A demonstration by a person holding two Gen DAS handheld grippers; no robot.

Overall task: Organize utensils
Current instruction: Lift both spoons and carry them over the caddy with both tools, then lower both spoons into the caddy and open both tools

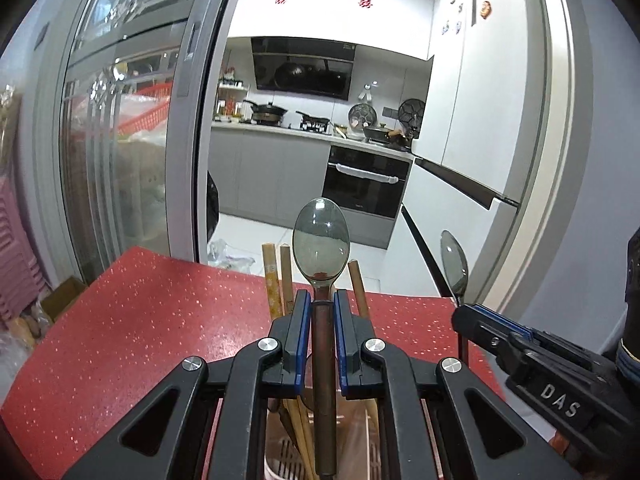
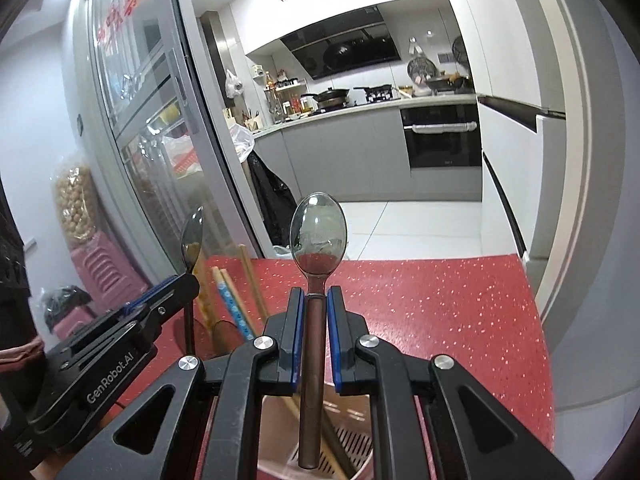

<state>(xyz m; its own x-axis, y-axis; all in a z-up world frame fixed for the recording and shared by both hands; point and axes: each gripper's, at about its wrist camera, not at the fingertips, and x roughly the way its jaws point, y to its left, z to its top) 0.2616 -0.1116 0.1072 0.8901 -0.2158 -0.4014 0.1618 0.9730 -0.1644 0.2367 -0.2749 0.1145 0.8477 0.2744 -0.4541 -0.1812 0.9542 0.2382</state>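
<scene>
My left gripper [image 1: 322, 300] is shut on the brown handle of a steel spoon [image 1: 321, 240], bowl up, over a utensil holder [image 1: 280, 460] with wooden chopsticks [image 1: 274, 280] standing in it. My right gripper [image 2: 315, 298] is shut on a second spoon [image 2: 319, 232] held upright over the same holder [image 2: 352, 440]. Each gripper shows in the other's view: the right one [image 1: 464, 312] at the right edge with its spoon [image 1: 454, 264], the left one [image 2: 188, 280] at the left with its spoon [image 2: 193, 238]. The two stand side by side.
The holder stands on a red speckled table [image 1: 140, 320], whose far edge faces a kitchen doorway. A glass sliding door [image 1: 120, 140] is to the left, a white wall and fridge [image 1: 480, 100] to the right. Pink stools [image 2: 104, 272] stand left of the table.
</scene>
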